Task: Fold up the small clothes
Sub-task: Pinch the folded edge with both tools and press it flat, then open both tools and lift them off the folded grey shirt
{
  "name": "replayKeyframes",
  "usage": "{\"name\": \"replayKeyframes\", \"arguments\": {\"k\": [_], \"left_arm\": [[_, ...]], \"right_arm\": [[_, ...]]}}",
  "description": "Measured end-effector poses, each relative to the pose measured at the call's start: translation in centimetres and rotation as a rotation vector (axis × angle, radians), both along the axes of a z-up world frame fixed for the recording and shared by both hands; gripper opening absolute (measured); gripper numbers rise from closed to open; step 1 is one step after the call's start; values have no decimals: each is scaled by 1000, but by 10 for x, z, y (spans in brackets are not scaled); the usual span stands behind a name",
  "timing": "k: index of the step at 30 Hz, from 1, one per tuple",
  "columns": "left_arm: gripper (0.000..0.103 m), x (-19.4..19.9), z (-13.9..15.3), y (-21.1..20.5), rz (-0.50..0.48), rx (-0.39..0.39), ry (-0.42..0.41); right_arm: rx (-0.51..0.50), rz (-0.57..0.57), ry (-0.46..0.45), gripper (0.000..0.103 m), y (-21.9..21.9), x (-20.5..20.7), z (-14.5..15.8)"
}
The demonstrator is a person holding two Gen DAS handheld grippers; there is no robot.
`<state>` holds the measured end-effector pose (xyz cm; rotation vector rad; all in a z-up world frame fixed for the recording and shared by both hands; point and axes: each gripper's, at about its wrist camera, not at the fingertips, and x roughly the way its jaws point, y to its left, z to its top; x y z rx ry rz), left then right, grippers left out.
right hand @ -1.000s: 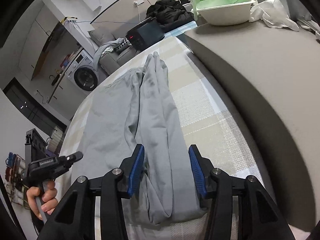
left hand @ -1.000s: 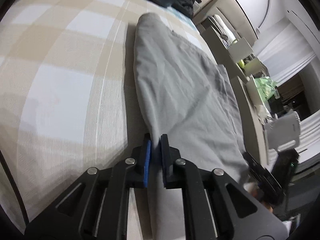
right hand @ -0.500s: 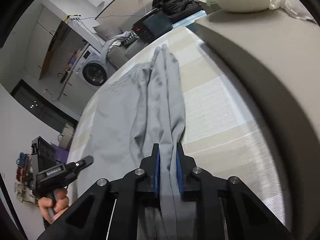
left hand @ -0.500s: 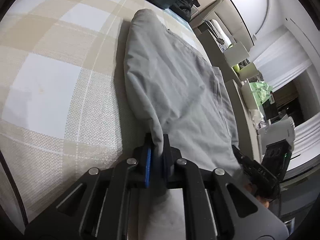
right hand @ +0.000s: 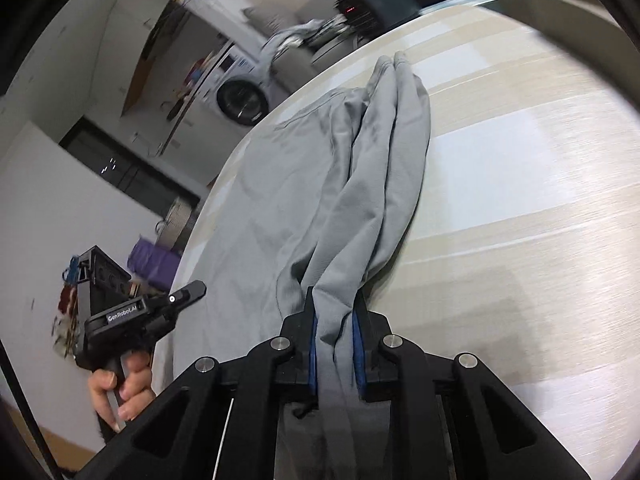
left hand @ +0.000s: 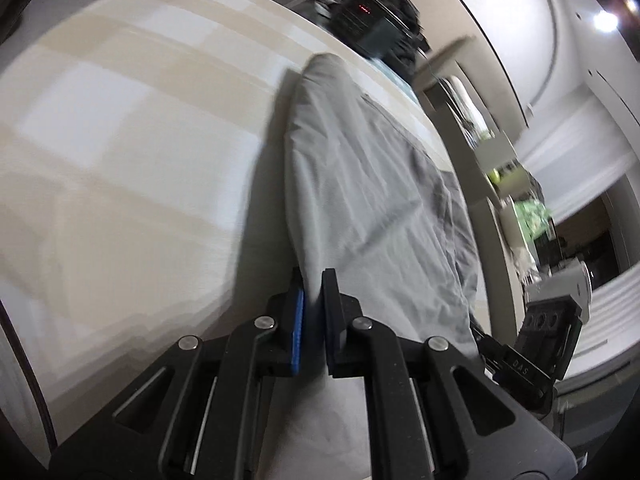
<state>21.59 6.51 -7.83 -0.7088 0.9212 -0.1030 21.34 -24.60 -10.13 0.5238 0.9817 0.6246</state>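
Across the checked tablecloth the grey garment is lying lengthwise, both grippers, left and right, clamping its near edge, lifting to begin a fold that probably needs carrying forward evenly.

We lose the near end of the grey garment behind the left gripper, whose closed jaws and black body cover the pinched fold, and the lower picture edge cuts the cloth off below them. Ahead of the jaws the checked cloth and the dark device are smeared by motion blur. In the right wrist view the bunched fabric vanishes between the right gripper's jaws.
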Motion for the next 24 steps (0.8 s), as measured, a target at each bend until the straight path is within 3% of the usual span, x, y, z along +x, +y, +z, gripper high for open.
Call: {"name": "replayKeyframes", "arguments": {"k": [4,9,12,15,20,24], "left_arm": [[5,-16,-3,22,25,12,9],[6,-26,1,13,4,102,5],[6,-33,6,11,-10,127,-18],[10,-46,17,11,-17,152,-40],[58,-66,40,-14,-72,253,-95],[67,-68,42,-45,-178,263,-110]], "right_arm": [[-95,-24,-22,15,7,-8,8],[-189,-98,-33,21,-18,-30,13],[-252,-114,-43,28,-27,-42,16],[-292,-147,-54,29,-38,-58,20],[-238,-157,-107,29,-44,-86,31],[-152,-87,-152,38,-27,-89,43]]}}
